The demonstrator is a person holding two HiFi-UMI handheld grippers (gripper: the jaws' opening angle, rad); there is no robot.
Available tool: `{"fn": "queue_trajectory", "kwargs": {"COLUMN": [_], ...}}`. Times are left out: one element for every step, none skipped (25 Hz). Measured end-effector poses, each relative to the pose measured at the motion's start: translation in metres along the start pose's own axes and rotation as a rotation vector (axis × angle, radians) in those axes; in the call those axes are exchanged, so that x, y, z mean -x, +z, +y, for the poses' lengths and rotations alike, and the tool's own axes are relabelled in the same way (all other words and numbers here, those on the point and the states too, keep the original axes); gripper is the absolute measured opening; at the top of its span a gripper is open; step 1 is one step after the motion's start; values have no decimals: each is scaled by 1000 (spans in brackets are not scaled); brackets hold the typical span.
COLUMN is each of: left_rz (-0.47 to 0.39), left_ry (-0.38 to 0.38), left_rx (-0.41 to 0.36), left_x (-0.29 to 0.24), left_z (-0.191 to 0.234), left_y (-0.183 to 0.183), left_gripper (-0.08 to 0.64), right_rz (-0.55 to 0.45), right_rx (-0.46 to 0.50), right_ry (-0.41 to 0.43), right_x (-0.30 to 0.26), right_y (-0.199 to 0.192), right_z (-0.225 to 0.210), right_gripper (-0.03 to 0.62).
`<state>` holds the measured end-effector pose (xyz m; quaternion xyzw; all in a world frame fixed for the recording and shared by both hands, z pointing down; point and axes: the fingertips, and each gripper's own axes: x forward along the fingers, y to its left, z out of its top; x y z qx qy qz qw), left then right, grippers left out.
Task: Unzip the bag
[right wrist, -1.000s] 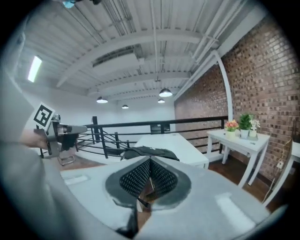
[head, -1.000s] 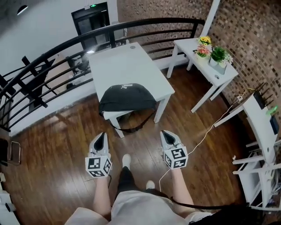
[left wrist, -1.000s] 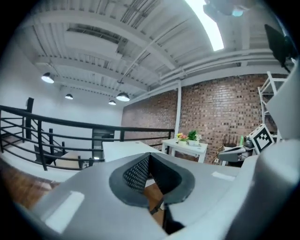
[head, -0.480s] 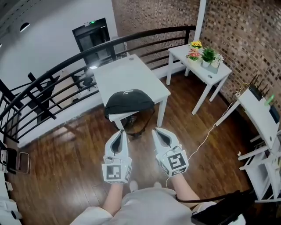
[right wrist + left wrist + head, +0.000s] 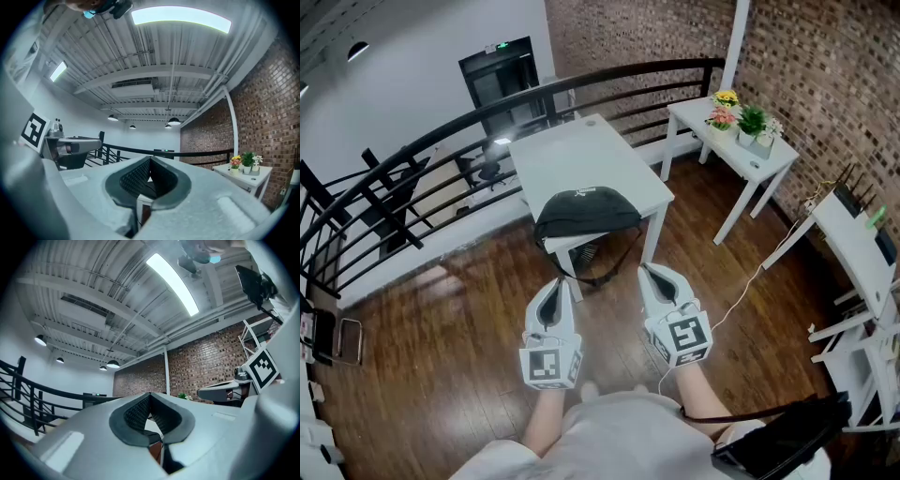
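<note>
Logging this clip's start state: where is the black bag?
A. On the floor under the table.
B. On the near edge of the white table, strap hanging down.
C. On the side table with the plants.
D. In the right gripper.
B: the bag lies on the table's near edge, and its strap loops below the edge.

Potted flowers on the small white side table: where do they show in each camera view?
Head view: upper right, the potted flowers stand on the side table beside the brick wall.
Left gripper view: near centre, only a small green tuft against the brick wall.
Right gripper view: lower right, on the side table.
Shared landmark: the brick wall, behind the flowers in all three.
</note>
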<state>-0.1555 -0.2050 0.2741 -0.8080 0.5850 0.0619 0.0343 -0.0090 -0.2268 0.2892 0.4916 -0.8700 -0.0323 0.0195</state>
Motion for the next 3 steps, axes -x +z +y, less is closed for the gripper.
{"fn": "queue_trajectory", "kwargs": {"left_rz": [-1, -2, -3], "left_ry": [1, 2, 2], "left_rx": [2, 4, 6], "left_x": [1, 2, 3], "left_z": [3, 6, 8], "left_y": [1, 3, 4], "left_gripper": [17, 17, 17], "right_rz": [0, 0, -1], "right_rx": [3, 7, 10], "right_ry": [3, 6, 9], "right_x": [-2, -5, -7], "right_y": [1, 2, 2], "right_z": [4, 7, 11], "right_gripper": [-9, -9, -9]}}
